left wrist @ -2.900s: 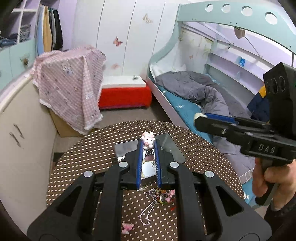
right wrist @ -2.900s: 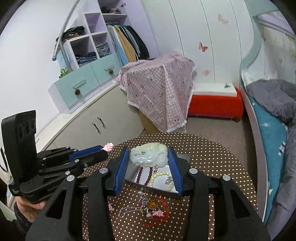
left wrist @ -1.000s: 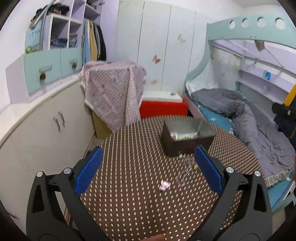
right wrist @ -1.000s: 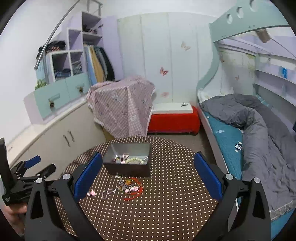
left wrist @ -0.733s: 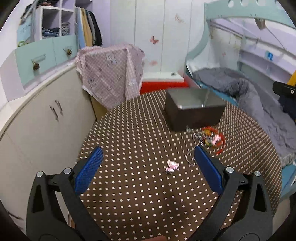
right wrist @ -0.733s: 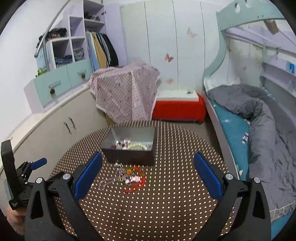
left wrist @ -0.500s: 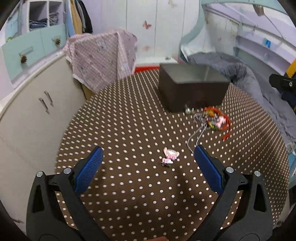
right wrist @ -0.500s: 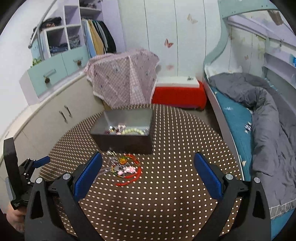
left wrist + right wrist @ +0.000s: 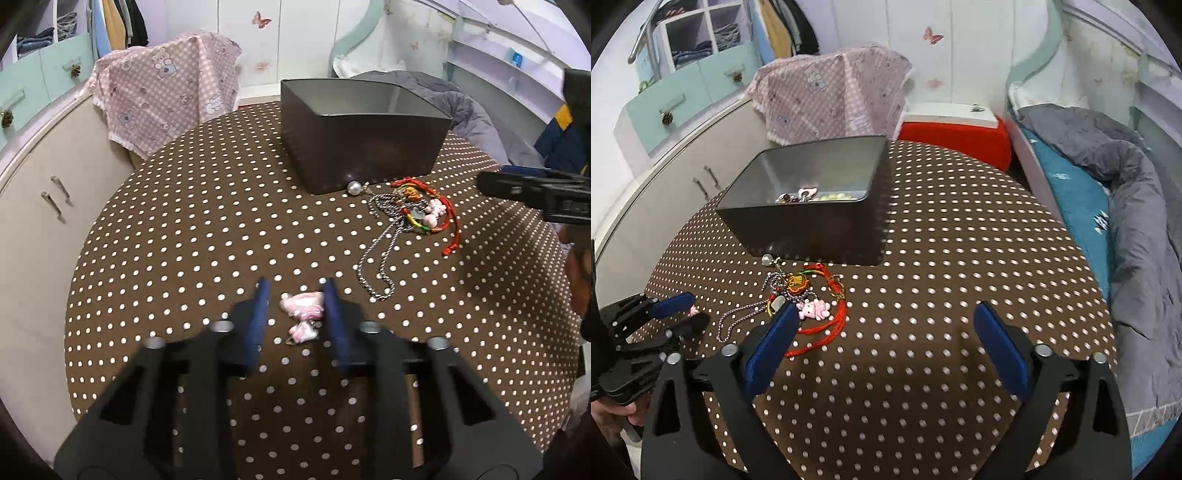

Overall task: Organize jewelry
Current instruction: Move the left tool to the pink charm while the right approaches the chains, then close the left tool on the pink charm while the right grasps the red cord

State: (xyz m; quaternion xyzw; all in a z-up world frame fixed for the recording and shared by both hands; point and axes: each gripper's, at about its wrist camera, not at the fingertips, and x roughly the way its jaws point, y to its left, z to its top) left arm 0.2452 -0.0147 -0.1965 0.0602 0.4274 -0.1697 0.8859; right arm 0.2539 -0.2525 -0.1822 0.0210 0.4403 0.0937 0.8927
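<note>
A small pink charm (image 9: 304, 308) lies on the dotted brown table (image 9: 207, 229). My left gripper (image 9: 295, 291) is low over it, its blue fingers partly closed with the charm between them; the right one touches the charm, the left stands off. A silver chain (image 9: 380, 254) and a red cord with pink charms (image 9: 432, 218) lie in front of the dark metal box (image 9: 362, 136). In the right wrist view my right gripper (image 9: 882, 323) is wide open and empty above the table, just right of the red cord pile (image 9: 812, 306). The box (image 9: 809, 218) holds beads.
A pearl bead (image 9: 353, 188) rests against the box front. The right gripper's body (image 9: 535, 192) reaches in from the right edge. A white cabinet (image 9: 37, 206) stands left of the table, a bed (image 9: 1126, 206) to the right.
My left gripper has dropped to the table and its fingers have closed from wide open to around the pink charm. My right gripper has lowered toward the red cord pile, still wide open.
</note>
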